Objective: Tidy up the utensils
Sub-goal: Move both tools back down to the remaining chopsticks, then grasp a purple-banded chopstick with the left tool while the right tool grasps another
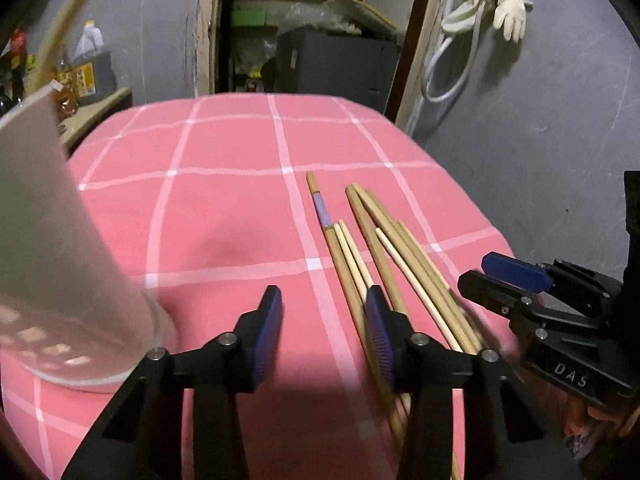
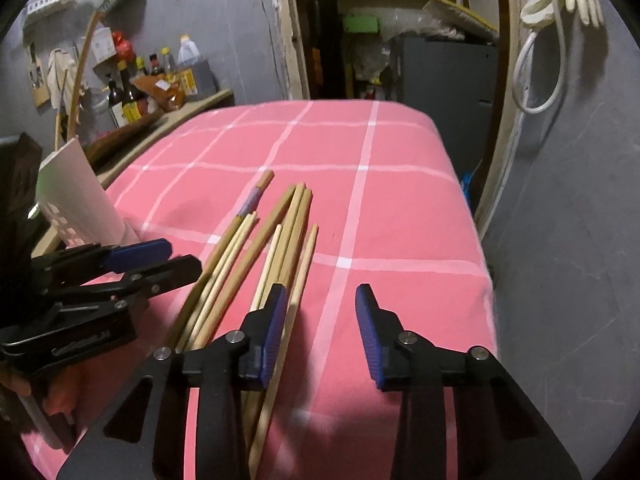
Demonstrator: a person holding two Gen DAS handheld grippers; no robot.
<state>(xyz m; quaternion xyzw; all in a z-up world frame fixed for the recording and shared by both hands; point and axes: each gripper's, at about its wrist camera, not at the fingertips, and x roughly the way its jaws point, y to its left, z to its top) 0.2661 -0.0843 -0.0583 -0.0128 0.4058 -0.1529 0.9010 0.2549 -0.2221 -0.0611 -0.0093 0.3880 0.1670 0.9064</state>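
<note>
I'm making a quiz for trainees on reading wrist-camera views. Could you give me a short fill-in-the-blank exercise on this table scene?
1. The chopsticks lie loose on a tablecloth that is ____ with white lines.
2. One chopstick has a band of ____ tape around it.
3. Nothing lies between the pads of the left gripper except bare ____.
4. The white perforated holder stands on the ____ side of the chopsticks in the right wrist view.

Missing words: pink; purple; cloth; left
</note>
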